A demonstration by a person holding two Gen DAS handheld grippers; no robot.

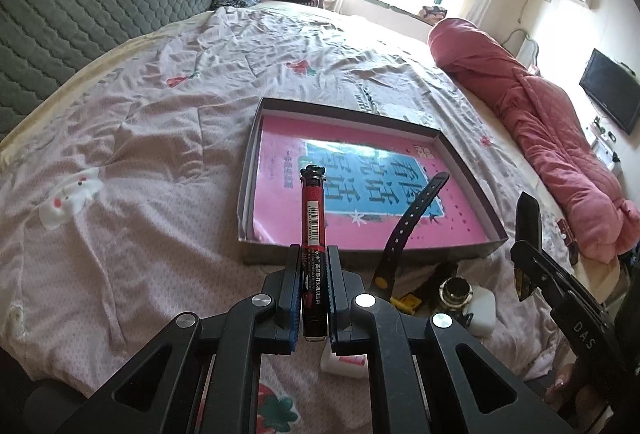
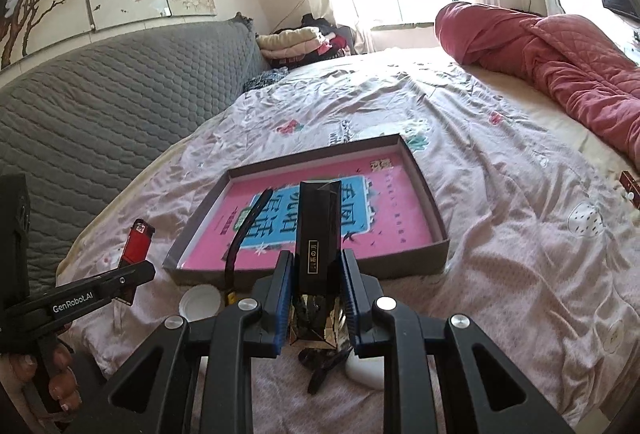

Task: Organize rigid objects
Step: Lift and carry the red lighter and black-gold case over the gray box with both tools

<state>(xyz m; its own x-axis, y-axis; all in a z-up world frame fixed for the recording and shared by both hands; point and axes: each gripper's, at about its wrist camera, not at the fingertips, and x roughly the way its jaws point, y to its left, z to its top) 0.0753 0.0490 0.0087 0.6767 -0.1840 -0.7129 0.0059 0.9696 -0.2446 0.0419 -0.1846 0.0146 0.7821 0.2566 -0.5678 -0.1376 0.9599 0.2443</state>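
Note:
My left gripper (image 1: 313, 254) is shut on a red and black lighter (image 1: 312, 218), held just in front of the near wall of a shallow grey box (image 1: 360, 252). The box holds a pink book (image 1: 280, 161), and a black strap (image 1: 412, 218) leans over its near wall. My right gripper (image 2: 316, 262) is shut on a tall black box (image 2: 318, 230) with a gold label, held near the grey box (image 2: 400, 268) front wall. In the right wrist view the lighter (image 2: 138, 240) shows in the left gripper at the far left.
The box lies on a bed with a pink patterned sheet (image 1: 160, 137). A white jar (image 1: 480, 310) with a dark cap, a yellow item (image 1: 406, 302) and a white lid (image 2: 200, 302) lie near the front edge. A rolled red quilt (image 1: 540, 137) lies at the right.

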